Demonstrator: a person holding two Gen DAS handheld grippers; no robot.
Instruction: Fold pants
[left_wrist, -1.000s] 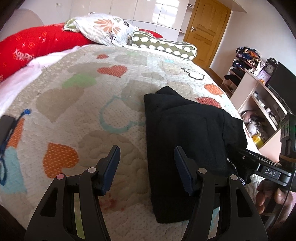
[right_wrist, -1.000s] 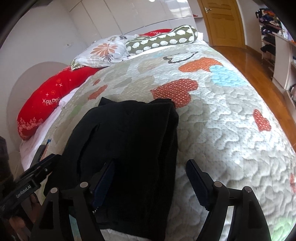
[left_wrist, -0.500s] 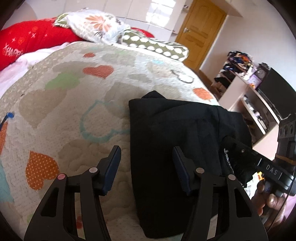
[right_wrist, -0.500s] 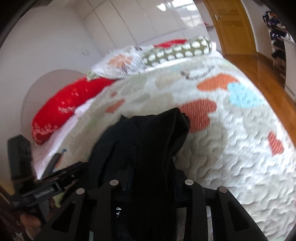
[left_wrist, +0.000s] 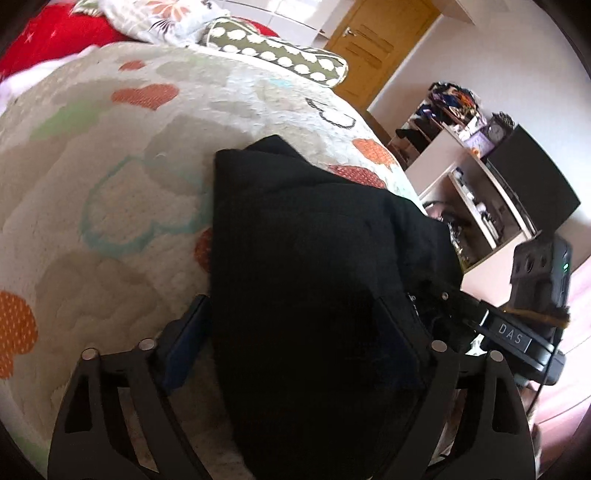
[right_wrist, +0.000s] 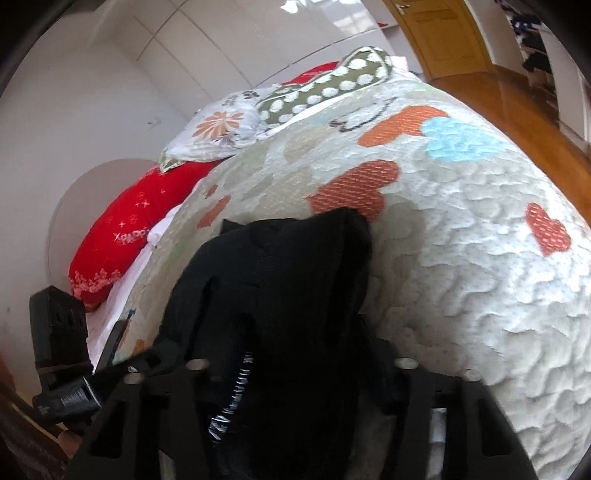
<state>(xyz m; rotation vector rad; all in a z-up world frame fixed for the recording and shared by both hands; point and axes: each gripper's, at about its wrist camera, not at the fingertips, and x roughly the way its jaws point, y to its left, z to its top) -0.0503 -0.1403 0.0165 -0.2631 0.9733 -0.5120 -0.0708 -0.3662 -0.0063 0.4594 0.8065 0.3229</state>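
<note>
The black pants lie folded on the heart-print quilt, near the bed's near edge. My left gripper straddles the near end of the bundle, its fingers wide apart with the thick cloth filling the gap between them. In the right wrist view the pants are bunched and lifted. My right gripper is shut on their near end, the cloth squeezed between its jaws. The right gripper's body shows beside the pants in the left wrist view. The left gripper's body shows at the left of the right wrist view.
Pillows lie at the head of the bed: a red one, a floral one and a green dotted one. Shelves with clutter stand right of the bed. A wooden door and wood floor lie beyond.
My right gripper closed on the near end of the pants and raised it, bunching the cloth. My left gripper moved right onto the bundle, which now sits between its fingers.
</note>
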